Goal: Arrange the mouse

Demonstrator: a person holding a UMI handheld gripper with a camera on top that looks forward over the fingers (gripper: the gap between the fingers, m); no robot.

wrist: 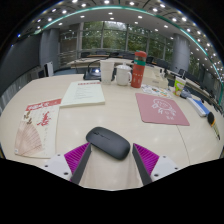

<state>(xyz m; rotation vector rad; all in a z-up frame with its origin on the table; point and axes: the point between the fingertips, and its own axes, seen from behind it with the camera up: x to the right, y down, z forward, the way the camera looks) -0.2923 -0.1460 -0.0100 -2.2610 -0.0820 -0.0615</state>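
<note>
A dark grey mouse lies crosswise on the pale table, at the tips of my gripper. Its right end reaches in between the fingertips and its left end sits just ahead of the left finger. The fingers are spread wide, with the purple pads showing on both sides. The mouse appears to rest on the table and I see no clear press from both fingers. A pink mouse mat lies beyond the fingers to the right.
A white booklet lies ahead to the left, and a printed sheet lies nearer on the left. A red-capped bottle and white containers stand at the far side. Small items lie along the right edge.
</note>
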